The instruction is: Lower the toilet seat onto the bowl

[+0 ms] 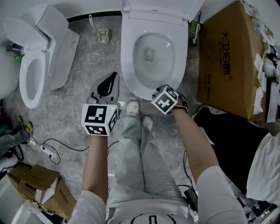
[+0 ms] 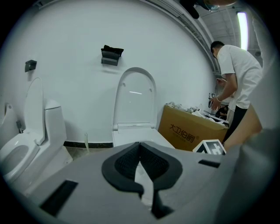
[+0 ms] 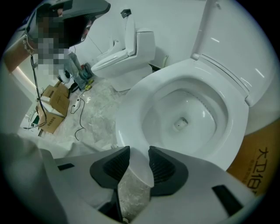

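The right gripper (image 3: 139, 153) points steeply down at the front of the middle toilet, and its jaws are clamped on the front edge of the toilet seat (image 3: 131, 109), the white rim filling the gap between the pads. From above, the seat (image 1: 131, 65) lies low over the bowl (image 1: 151, 50), ringing it all round, with the lid (image 1: 153, 11) standing up against the wall behind. I cannot tell whether the seat already rests on the porcelain. The left gripper (image 1: 113, 78) hangs off to the left of the bowl's front, clear of it, its jaws closed tip to tip on nothing. A cardboard box (image 1: 227, 57) stands just beside the toilet on the right.
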